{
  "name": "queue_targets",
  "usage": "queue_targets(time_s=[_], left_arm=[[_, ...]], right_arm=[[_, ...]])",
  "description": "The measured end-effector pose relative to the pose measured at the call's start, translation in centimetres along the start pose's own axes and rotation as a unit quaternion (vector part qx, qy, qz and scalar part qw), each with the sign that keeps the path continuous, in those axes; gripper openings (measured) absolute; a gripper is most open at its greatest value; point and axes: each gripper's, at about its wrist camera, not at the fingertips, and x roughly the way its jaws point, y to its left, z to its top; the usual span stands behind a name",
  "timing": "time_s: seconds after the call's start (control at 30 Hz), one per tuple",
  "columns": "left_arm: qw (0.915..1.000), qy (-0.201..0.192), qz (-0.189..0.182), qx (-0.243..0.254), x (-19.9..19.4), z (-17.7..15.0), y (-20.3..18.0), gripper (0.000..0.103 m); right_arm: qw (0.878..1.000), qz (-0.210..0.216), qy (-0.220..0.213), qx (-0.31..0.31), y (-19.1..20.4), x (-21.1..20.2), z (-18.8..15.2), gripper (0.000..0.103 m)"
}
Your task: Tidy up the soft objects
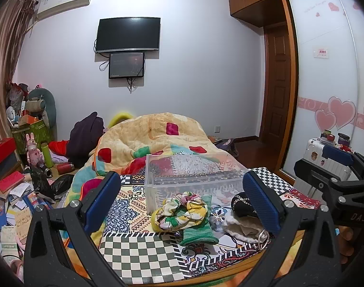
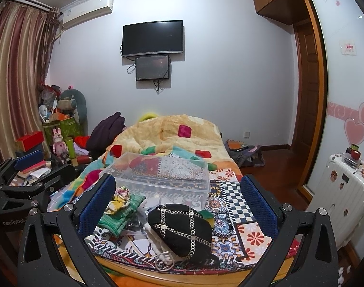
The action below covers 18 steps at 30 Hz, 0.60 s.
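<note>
A clear plastic bin (image 1: pixel 193 174) stands empty on the patterned bed cover (image 1: pixel 134 251); it also shows in the right wrist view (image 2: pixel 162 177). In front of it lie a floral scrunchie (image 1: pixel 179 210), a green knit cloth (image 1: pixel 196 232), a white cloth pouch (image 1: pixel 241 229) and a black chain-trimmed hat (image 1: pixel 241 205). In the right wrist view the hat (image 2: pixel 182 232) is nearest, with the scrunchie (image 2: pixel 119 198), green cloth (image 2: pixel 119 215) and pouch (image 2: pixel 158 244) to its left. My left gripper (image 1: pixel 182 205) is open and empty above the pile. My right gripper (image 2: pixel 179 205) is open and empty over the hat.
A rumpled yellow quilt (image 1: pixel 153 138) covers the far bed. Clutter of boxes, books and toys (image 1: pixel 26 167) fills the floor at left. A white suitcase (image 2: pixel 344 203) stands at right by the wardrobe. A small patterned pouch (image 2: pixel 222 222) lies right of the hat.
</note>
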Motion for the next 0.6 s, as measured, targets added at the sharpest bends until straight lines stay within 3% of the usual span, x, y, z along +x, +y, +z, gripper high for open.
queue_targets(time_s=[0.6], left_arm=[[1.0,-0.001,-0.001,0.0,-0.05,0.06,-0.06,0.103]], right_arm=[[1.0,0.001,-0.006,0.0,-0.1,0.11,-0.16,0.103]])
